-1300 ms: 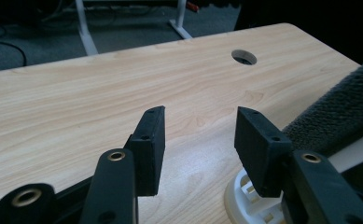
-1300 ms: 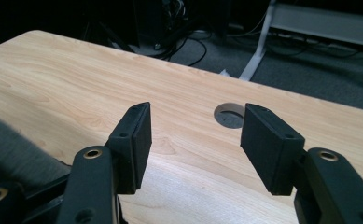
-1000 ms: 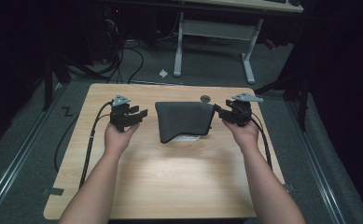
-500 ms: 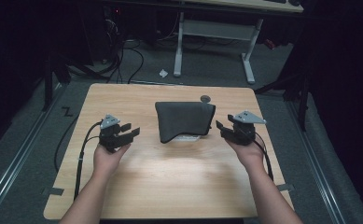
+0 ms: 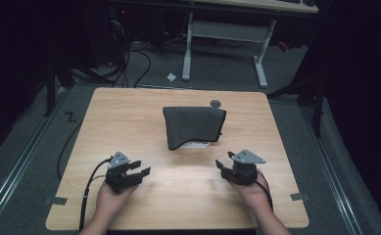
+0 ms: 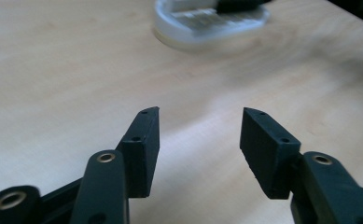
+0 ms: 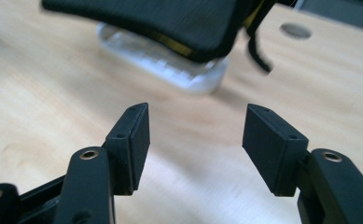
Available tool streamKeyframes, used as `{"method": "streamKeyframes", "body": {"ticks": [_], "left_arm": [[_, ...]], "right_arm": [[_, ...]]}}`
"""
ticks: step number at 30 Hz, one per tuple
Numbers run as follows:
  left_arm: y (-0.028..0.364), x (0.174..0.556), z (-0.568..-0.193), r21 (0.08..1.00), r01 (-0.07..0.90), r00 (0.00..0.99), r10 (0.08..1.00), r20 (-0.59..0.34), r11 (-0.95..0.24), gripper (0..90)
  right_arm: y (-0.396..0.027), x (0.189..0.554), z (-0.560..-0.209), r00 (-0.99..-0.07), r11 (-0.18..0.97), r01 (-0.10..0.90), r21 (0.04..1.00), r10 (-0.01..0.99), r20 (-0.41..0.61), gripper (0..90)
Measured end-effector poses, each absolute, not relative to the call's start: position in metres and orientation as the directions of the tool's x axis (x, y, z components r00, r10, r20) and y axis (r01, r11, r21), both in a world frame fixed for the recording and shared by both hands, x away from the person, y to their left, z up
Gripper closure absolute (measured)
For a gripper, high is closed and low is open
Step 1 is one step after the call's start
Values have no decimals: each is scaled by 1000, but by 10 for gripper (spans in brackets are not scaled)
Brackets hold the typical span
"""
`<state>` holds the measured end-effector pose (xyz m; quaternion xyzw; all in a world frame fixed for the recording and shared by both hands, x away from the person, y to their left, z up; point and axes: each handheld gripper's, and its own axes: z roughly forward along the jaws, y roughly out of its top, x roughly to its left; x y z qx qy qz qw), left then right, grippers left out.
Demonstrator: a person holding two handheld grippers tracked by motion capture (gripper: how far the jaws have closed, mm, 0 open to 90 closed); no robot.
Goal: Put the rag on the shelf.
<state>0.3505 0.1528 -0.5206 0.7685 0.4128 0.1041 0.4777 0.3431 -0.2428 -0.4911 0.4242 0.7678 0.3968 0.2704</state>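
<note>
A dark grey fabric cover (image 5: pixel 194 125) lies draped over a white, rounded object (image 5: pixel 196 144) at the middle of the wooden table (image 5: pixel 129 117). My left gripper (image 5: pixel 140 167) sits near the front left, well short of the cover. Its jaws have just been opening, with bare wood between them (image 6: pixel 200 119). My right gripper (image 5: pixel 223 164) hovers at the front right, open and empty (image 7: pixel 195 114). Ahead of it I see the fabric cover (image 7: pixel 160 18) overhanging the white object (image 7: pixel 170 60); the left gripper view catches the white object (image 6: pixel 212 23) far ahead.
A round grommet (image 5: pixel 216 103) is set in the table behind the cover. The left gripper's cable (image 5: pixel 87 188) trails off the front edge. Another desk's white legs (image 5: pixel 188 49) and floor cables stand beyond the table.
Both hands have drawn back from the sides of the cover toward the front edge and sunk lower. The left jaws stand a little wider. The cover has not moved.
</note>
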Motion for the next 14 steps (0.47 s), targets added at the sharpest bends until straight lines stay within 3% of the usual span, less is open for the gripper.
{"method": "streamKeyframes", "body": {"ticks": [4, 14], "left_arm": [[136, 331, -524, 806, 524, 681, 704, -202, -276, 463], [135, 336, -529, 796, 534, 676, 709, -201, -284, 460]], "right_arm": [[-243, 318, -511, -490, 311, 453, 836, 870, -58, 428], [-247, 320, -516, -483, 322, 470, 822, 873, -65, 425]]}}
